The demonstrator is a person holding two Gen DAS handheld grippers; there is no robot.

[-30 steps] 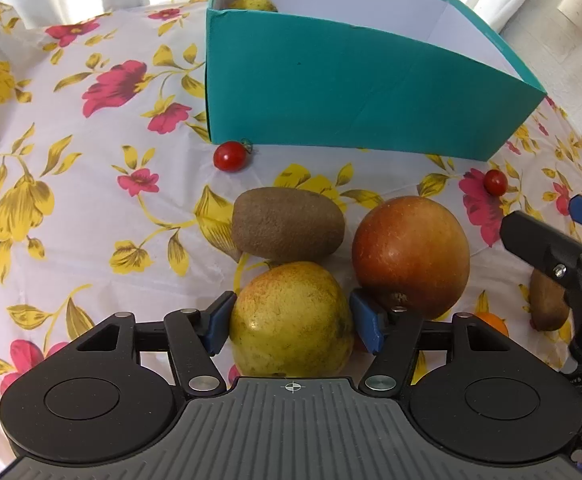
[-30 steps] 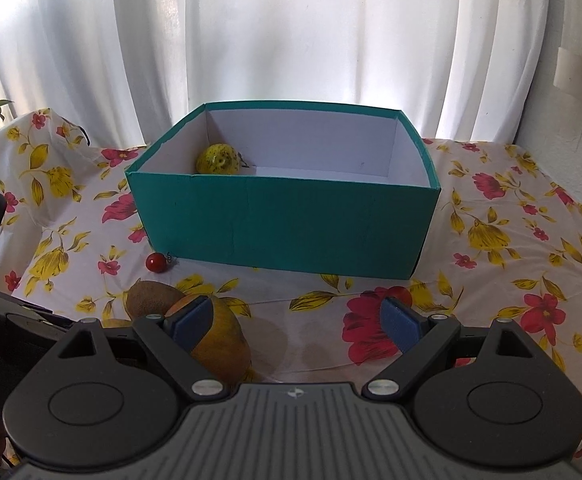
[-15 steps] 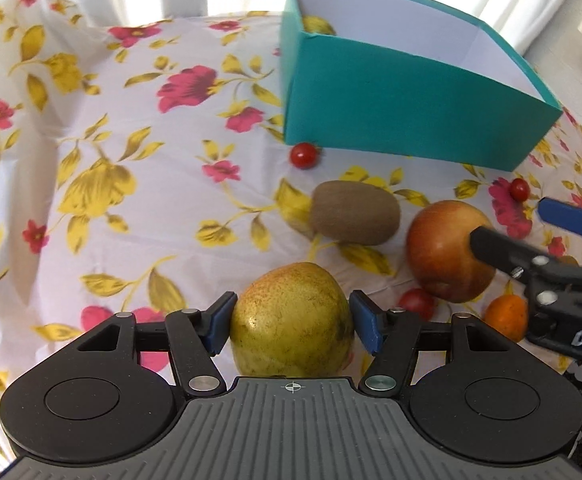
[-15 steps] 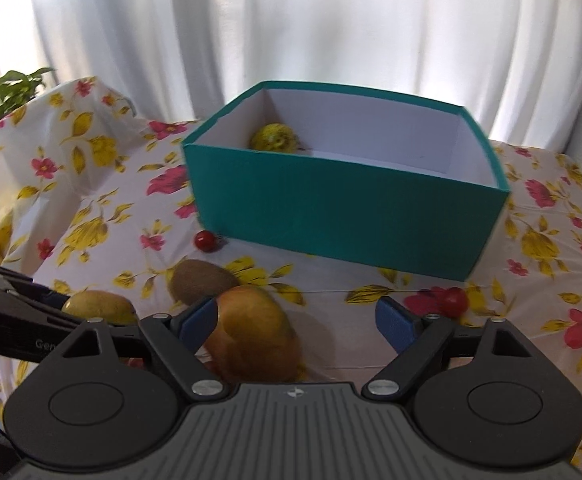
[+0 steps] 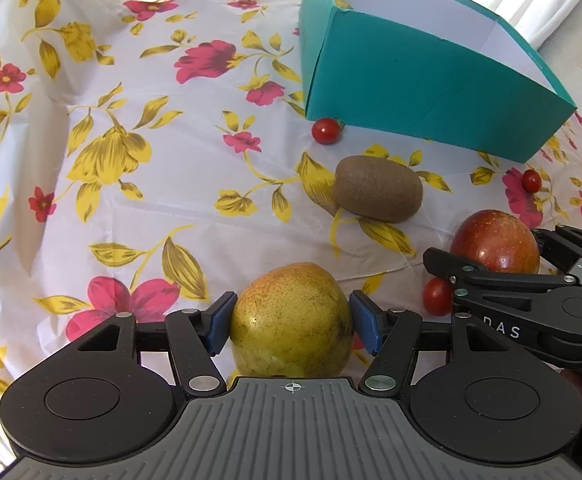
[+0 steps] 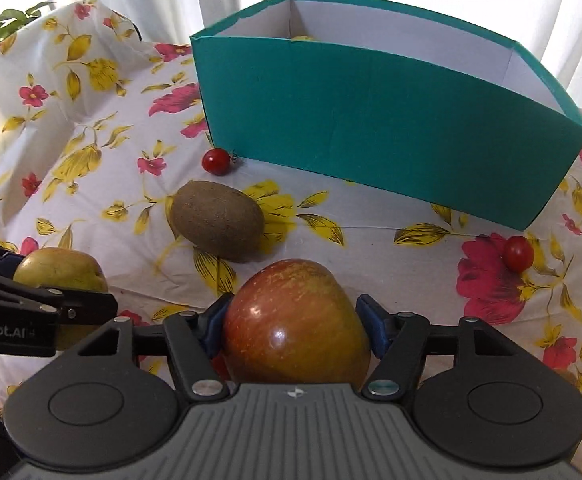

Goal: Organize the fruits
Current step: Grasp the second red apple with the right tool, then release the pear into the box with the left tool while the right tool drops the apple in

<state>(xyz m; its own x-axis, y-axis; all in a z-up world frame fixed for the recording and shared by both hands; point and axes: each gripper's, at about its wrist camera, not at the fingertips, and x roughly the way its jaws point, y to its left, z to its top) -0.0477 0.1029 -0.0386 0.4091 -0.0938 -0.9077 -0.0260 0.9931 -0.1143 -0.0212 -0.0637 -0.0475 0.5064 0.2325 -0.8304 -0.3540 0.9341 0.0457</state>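
Both tools gripping | left tool [image 5: 291, 322]: pear [image 5: 291, 320] | right tool [image 6: 293, 326]: now clamps apple [image 6: 295, 324], earlier open

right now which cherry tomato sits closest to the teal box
The tomato by the box's left front corner, almost touching it. The tomato on the red flower lies farther out.

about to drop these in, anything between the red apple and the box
Nothing tall. The right gripper holds the apple; ahead lie only a kiwi to the left and bare cloth up to the box. Its near wall must be cleared from above.
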